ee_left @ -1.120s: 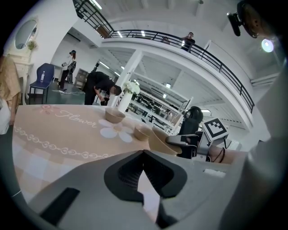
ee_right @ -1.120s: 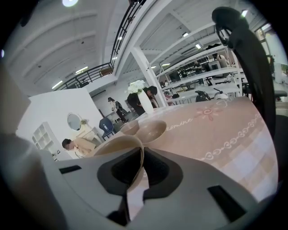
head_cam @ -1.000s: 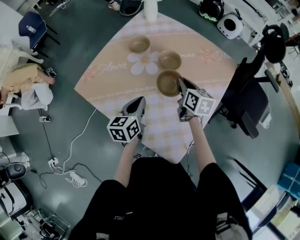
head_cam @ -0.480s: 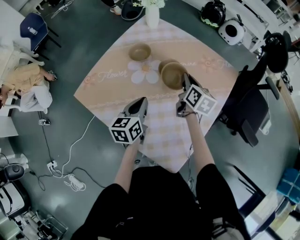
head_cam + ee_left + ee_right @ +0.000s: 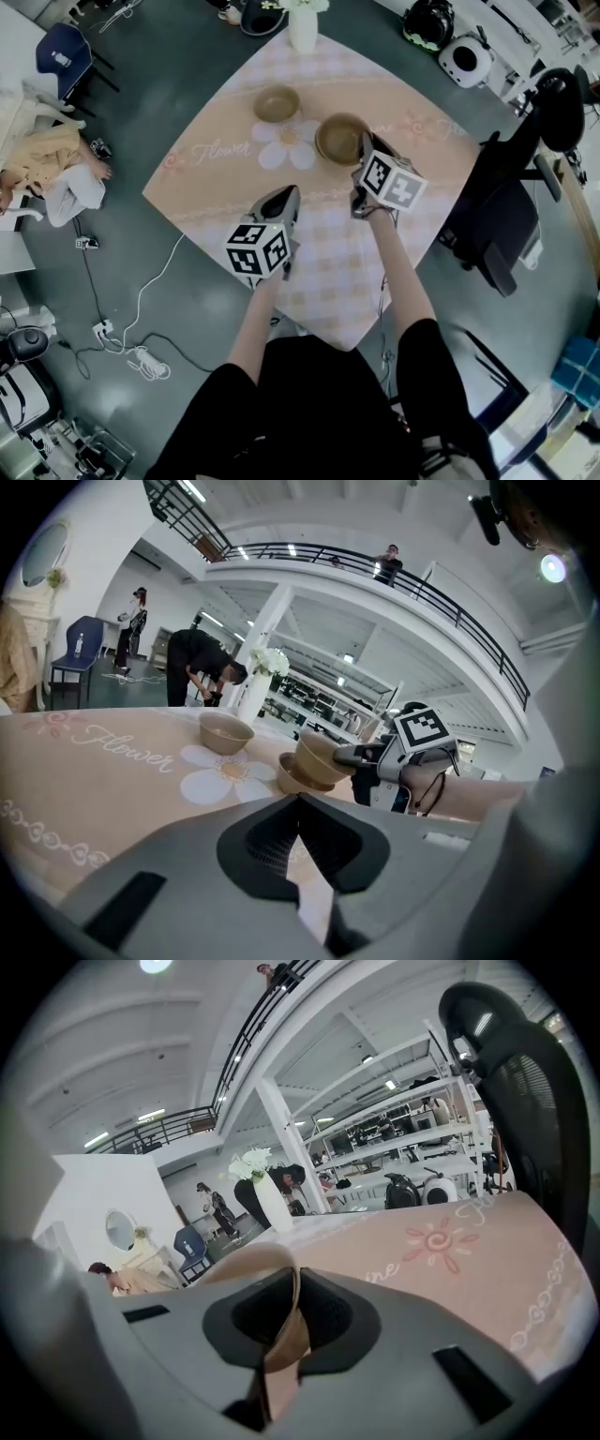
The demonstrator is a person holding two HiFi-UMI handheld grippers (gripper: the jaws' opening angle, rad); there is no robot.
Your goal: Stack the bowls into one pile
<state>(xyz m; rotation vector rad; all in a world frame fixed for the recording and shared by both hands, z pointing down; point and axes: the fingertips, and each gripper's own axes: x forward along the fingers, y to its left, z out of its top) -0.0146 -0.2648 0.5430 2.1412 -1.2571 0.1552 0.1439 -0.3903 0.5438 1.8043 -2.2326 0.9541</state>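
My right gripper (image 5: pixel 364 159) is shut on the rim of a tan bowl (image 5: pixel 340 138), whose wall shows pinched between its jaws in the right gripper view (image 5: pixel 281 1335). In the left gripper view this held bowl (image 5: pixel 317 755) hangs tilted just above a second tan bowl (image 5: pixel 287 780) on the table; the head view hides that lower bowl. A third tan bowl (image 5: pixel 277 103) stands alone further left, past the printed flower. My left gripper (image 5: pixel 286 202) is shut and holds nothing, nearer to me over the checked cloth.
The table (image 5: pixel 216 178) has a pink flower-print cloth. A white vase (image 5: pixel 303 28) stands at its far corner. A black office chair (image 5: pixel 497 206) is close on the right. Cables (image 5: pixel 141 300) lie on the floor at left, near a person (image 5: pixel 56 169).
My right gripper carried the bowl away from me until it came over the second bowl. My left gripper moved slightly forward over the cloth.
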